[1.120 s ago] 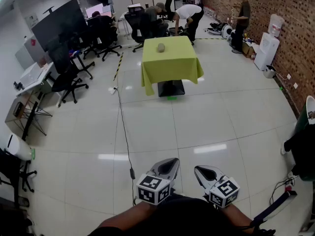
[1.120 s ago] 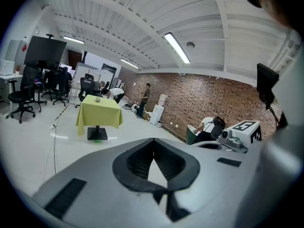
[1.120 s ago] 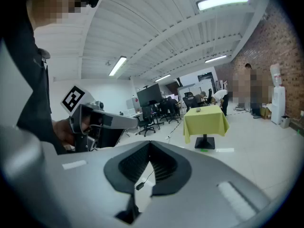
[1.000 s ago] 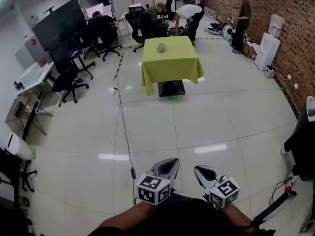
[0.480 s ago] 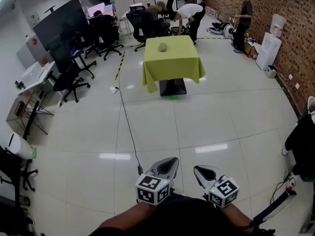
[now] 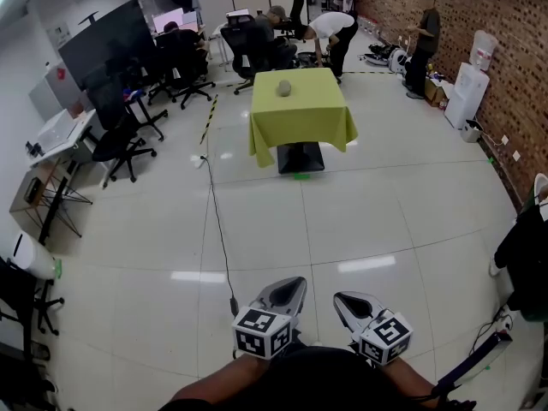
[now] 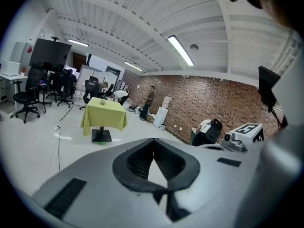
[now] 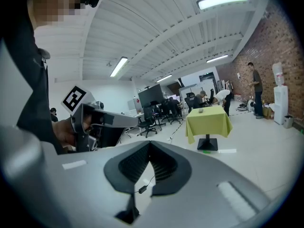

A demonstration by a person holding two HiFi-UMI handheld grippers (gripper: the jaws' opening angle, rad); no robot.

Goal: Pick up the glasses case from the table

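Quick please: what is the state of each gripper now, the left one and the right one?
Left gripper: closed, holding nothing.
Right gripper: closed, holding nothing.

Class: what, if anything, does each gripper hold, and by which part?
Nothing. Left gripper and right gripper are shut and empty; the glasses case lies on the table.

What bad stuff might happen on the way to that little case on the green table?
1. A black cable lies on the floor between the person and the glasses case; a foot might catch on it.
2. The left claw and right claw are both shut and empty; unless one opens in time, it may just knock the case away.
3. The tablecloth hangs loose, so a snag might drag the case off.
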